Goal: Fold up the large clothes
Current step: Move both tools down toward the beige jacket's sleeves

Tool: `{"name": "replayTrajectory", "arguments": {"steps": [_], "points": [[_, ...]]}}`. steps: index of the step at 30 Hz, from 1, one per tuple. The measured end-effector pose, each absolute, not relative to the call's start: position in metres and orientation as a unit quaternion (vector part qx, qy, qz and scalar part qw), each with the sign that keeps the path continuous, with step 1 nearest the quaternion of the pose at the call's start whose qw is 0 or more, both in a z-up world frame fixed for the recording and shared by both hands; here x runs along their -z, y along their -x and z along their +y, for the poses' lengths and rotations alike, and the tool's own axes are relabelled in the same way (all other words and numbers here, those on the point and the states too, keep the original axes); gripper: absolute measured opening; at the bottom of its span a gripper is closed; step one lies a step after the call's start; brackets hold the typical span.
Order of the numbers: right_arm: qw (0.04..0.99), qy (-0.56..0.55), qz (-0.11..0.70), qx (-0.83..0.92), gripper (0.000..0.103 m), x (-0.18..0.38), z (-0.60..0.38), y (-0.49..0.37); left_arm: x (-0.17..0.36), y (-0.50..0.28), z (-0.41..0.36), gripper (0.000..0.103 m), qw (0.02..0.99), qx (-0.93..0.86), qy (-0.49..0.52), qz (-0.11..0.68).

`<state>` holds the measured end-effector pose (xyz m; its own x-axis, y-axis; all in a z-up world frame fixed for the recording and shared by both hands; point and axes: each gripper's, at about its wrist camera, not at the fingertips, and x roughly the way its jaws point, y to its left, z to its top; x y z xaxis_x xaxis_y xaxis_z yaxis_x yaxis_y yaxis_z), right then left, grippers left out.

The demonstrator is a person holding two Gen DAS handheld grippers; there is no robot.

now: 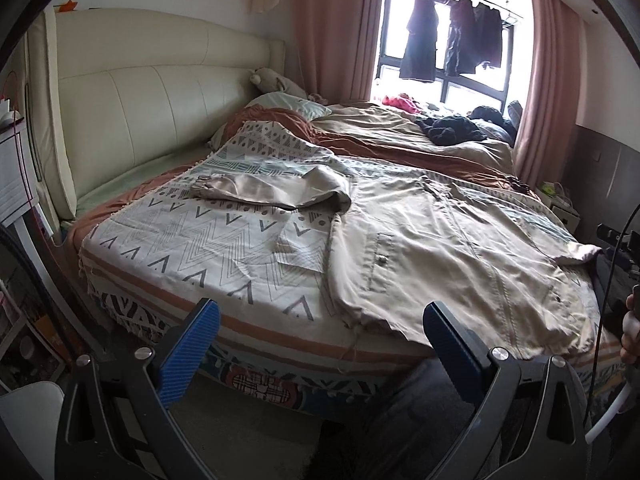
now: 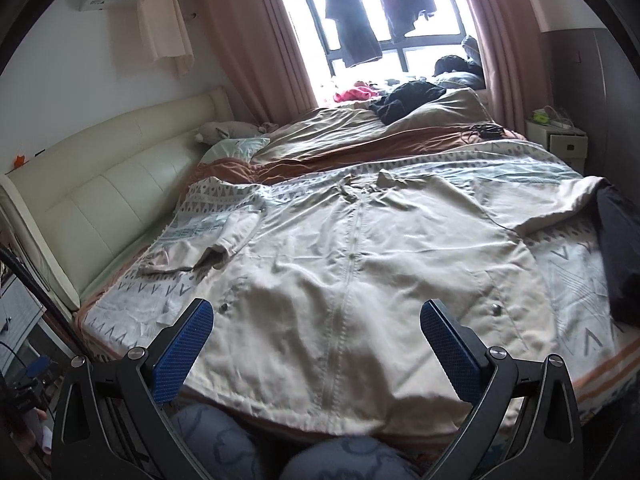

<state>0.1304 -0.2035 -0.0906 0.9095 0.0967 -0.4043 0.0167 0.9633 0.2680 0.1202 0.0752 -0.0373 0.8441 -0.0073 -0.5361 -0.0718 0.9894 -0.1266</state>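
Note:
A large beige jacket (image 1: 448, 248) lies spread flat, front up, on the patterned bedspread (image 1: 192, 236), its hem at the near bed edge. One sleeve (image 1: 264, 190) stretches out to the left across the bedspread. In the right wrist view the jacket (image 2: 360, 264) fills the middle, zipper running toward me, the left sleeve (image 2: 200, 252) crumpled. My left gripper (image 1: 320, 320) hangs open just off the hem's left corner, nothing between its blue pads. My right gripper (image 2: 318, 320) is open above the hem, holding nothing.
A cream padded headboard (image 1: 140, 112) runs along the left. Brown and tan bedding (image 1: 400, 136) with dark clothes (image 1: 452, 128) is piled behind the jacket toward the window. A white nightstand (image 2: 560, 140) stands at the far right. A person's knees (image 2: 224, 440) are by the bed edge.

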Motion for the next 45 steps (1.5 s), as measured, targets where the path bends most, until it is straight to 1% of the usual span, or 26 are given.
{"name": "replayTrajectory", "arguments": {"steps": [16, 21, 22, 23, 24, 26, 27, 28, 32, 34, 36, 41, 42, 45], "points": [[0.957, -0.168, 0.225, -0.066, 0.103, 0.095, -0.17, -0.304, 0.039, -0.226, 0.153, 0.103, 0.947, -0.069, 0.132, 0.284], [0.953, -0.171, 0.236, -0.08, 0.103, 0.101, -0.157, -0.356, 0.046, -0.263, 0.172, 0.097, 0.943, -0.072, 0.145, 0.29], [0.952, -0.172, 0.239, -0.082, 0.103, 0.103, -0.155, -0.365, 0.048, -0.271, 0.177, 0.092, 0.942, -0.072, 0.148, 0.292], [0.951, -0.173, 0.242, -0.084, 0.099, 0.105, -0.153, -0.376, 0.05, -0.28, 0.181, 0.089, 0.941, -0.072, 0.152, 0.294], [0.95, -0.174, 0.245, -0.087, 0.094, 0.107, -0.151, -0.386, 0.051, -0.287, 0.185, 0.084, 0.94, -0.072, 0.153, 0.296], [0.946, -0.178, 0.254, -0.091, 0.089, 0.11, -0.147, -0.406, 0.055, -0.304, 0.192, 0.081, 0.938, -0.072, 0.157, 0.3], [0.944, -0.181, 0.258, -0.092, 0.083, 0.113, -0.145, -0.417, 0.057, -0.313, 0.195, 0.078, 0.937, -0.071, 0.161, 0.302], [0.942, -0.184, 0.263, -0.093, 0.08, 0.113, -0.143, -0.427, 0.06, -0.321, 0.199, 0.076, 0.935, -0.071, 0.165, 0.305], [0.935, -0.189, 0.282, -0.101, 0.079, 0.119, -0.131, -0.468, 0.068, -0.357, 0.217, 0.072, 0.929, -0.075, 0.179, 0.316], [0.933, -0.186, 0.29, -0.104, 0.076, 0.122, -0.125, -0.487, 0.071, -0.373, 0.225, 0.07, 0.926, -0.08, 0.183, 0.321], [0.93, -0.183, 0.299, -0.106, 0.07, 0.124, -0.118, -0.506, 0.073, -0.388, 0.233, 0.068, 0.923, -0.084, 0.187, 0.326], [0.924, -0.185, 0.318, -0.104, 0.061, 0.132, -0.11, -0.55, 0.084, -0.428, 0.255, 0.067, 0.915, -0.093, 0.207, 0.333], [0.923, -0.186, 0.321, -0.104, 0.056, 0.133, -0.108, -0.558, 0.088, -0.438, 0.26, 0.067, 0.913, -0.096, 0.212, 0.336], [0.917, -0.191, 0.332, -0.11, 0.047, 0.139, -0.102, -0.583, 0.103, -0.465, 0.275, 0.067, 0.902, -0.105, 0.234, 0.348]]}}
